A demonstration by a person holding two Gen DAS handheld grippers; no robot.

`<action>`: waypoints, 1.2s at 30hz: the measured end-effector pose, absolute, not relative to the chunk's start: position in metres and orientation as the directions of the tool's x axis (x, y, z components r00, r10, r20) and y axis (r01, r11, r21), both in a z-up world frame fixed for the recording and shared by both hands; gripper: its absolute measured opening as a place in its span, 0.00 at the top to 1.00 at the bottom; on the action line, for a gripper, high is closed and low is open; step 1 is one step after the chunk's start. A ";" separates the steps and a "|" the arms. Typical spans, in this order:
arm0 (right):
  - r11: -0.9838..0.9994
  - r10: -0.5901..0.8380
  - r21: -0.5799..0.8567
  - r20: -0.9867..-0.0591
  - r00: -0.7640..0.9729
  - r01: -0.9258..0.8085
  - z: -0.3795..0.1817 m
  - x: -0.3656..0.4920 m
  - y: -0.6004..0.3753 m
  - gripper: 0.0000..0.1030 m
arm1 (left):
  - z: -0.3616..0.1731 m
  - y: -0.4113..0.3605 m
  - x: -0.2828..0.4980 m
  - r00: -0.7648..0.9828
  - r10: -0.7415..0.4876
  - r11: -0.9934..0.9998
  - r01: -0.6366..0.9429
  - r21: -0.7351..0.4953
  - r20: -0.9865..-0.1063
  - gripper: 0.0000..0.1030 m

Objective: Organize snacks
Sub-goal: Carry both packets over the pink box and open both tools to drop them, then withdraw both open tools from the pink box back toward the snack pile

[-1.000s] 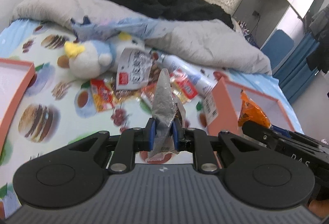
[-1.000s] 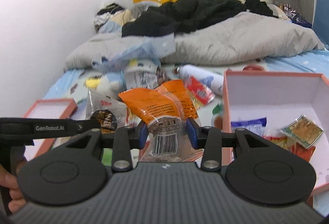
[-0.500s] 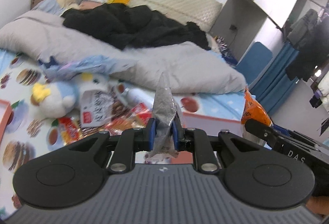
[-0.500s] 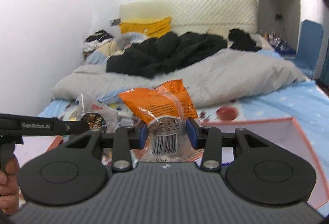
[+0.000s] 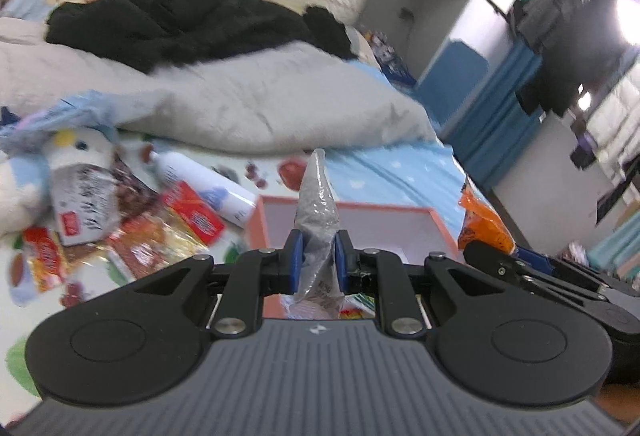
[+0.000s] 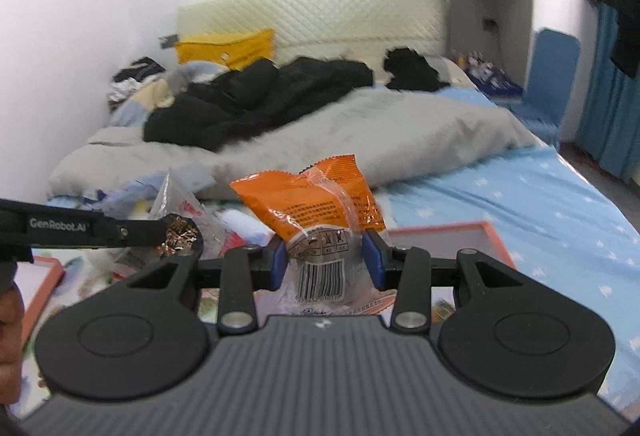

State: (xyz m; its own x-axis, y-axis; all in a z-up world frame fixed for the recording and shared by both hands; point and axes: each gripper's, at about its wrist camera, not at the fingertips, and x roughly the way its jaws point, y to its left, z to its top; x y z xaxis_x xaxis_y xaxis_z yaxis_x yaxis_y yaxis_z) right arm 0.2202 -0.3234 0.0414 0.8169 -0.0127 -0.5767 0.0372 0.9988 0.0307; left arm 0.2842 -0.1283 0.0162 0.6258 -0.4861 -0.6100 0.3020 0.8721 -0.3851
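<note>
My left fingers (image 5: 316, 262) pinch a crinkly silver-clear snack packet (image 5: 317, 212) — right fingers (image 6: 326, 262) clamp an orange foil snack bag (image 6: 316, 202).

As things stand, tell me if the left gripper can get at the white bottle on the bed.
Probably not yet. The left gripper is already shut on a clear snack packet, so its jaws are taken. The white bottle lies uncovered on the sheet, off to its left, beside loose snacks.

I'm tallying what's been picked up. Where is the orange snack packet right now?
The orange snack packet is clamped in the right tool, held up above the pink box on the bed; in the left wrist view it shows at the right edge.
</note>
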 end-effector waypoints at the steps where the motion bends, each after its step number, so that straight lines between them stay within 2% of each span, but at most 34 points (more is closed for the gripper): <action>1: 0.999 -0.023 0.026 -0.586 0.810 0.047 0.036 0.221 -0.329 0.58 | 0.012 -0.137 0.286 0.613 -0.490 0.871 0.311 -0.380 -0.620 0.81; 9: 0.996 -0.055 0.020 -0.648 0.760 0.089 -0.008 0.224 -0.363 0.58 | -0.037 -0.194 0.302 0.533 -0.467 0.882 0.337 -0.329 -0.706 0.82; 12: 0.996 -0.039 0.034 -0.674 0.738 0.084 -0.026 0.227 -0.369 0.58 | -0.053 -0.205 0.307 0.507 -0.455 0.887 0.331 -0.322 -0.732 0.86; 19: 0.994 -0.019 0.062 -0.720 0.694 0.092 -0.056 0.233 -0.380 0.57 | -0.065 -0.217 0.317 0.494 -0.431 0.896 0.334 -0.293 -0.755 0.86; 22: 0.992 -0.024 0.069 -0.724 0.690 0.107 -0.059 0.232 -0.384 0.45 | -0.065 -0.217 0.317 0.494 -0.429 0.897 0.334 -0.290 -0.756 0.86; 23: 0.991 -0.023 0.074 -0.721 0.693 0.109 -0.059 0.232 -0.385 0.35 | -0.064 -0.216 0.317 0.496 -0.428 0.898 0.332 -0.290 -0.756 0.86; 24: 0.991 -0.023 0.076 -0.716 0.698 0.111 -0.058 0.231 -0.385 0.30 | -0.064 -0.215 0.317 0.497 -0.427 0.898 0.329 -0.292 -0.755 0.86; 36: 0.989 0.006 0.120 -0.623 0.782 0.088 -0.015 0.219 -0.382 0.30 | -0.031 -0.189 0.302 0.563 -0.439 0.896 0.333 -0.295 -0.700 0.86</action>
